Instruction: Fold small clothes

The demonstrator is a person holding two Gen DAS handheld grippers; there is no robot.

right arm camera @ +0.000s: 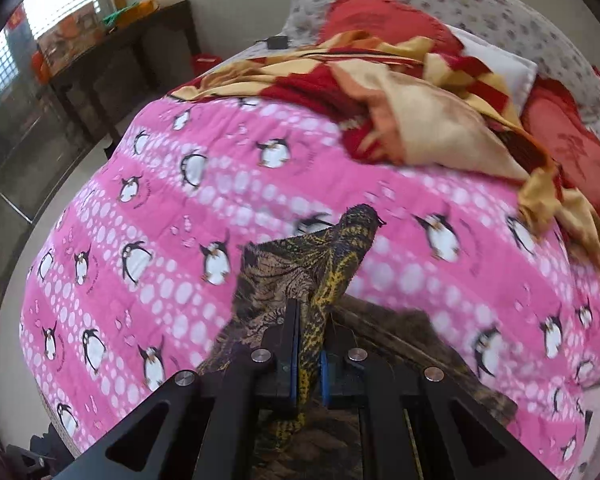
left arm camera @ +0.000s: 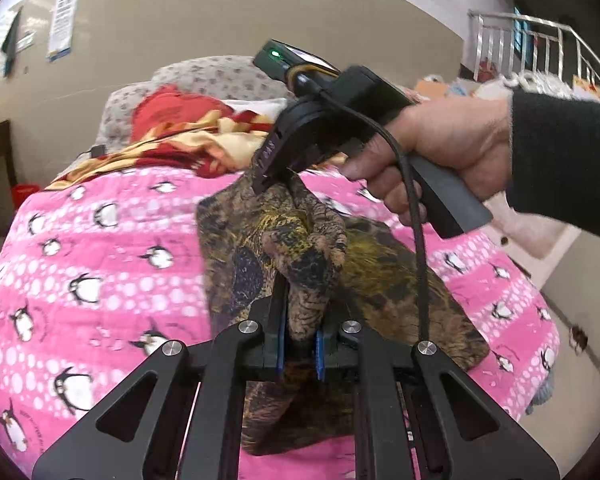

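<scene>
garment (left arm camera: pixel 260 256): soft matt cloth, brown-yellow print | quilt (left arm camera: pixel 100 248) under garment: pink quilted cloth, penguin print | left gripper (left arm camera: pixel 302 344): matt black plastic, shiny metal bolts, blue pads

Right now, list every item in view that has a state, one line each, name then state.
Left gripper: shut on the patterned garment.
Right gripper: shut on the patterned garment.
Patterned garment: brown and yellow, pinched at two spots, partly lifted, the rest lying on the penguin quilt.
Penguin quilt: pink, spread over the bed.
Red-and-yellow blanket: crumpled beyond the quilt.
</scene>
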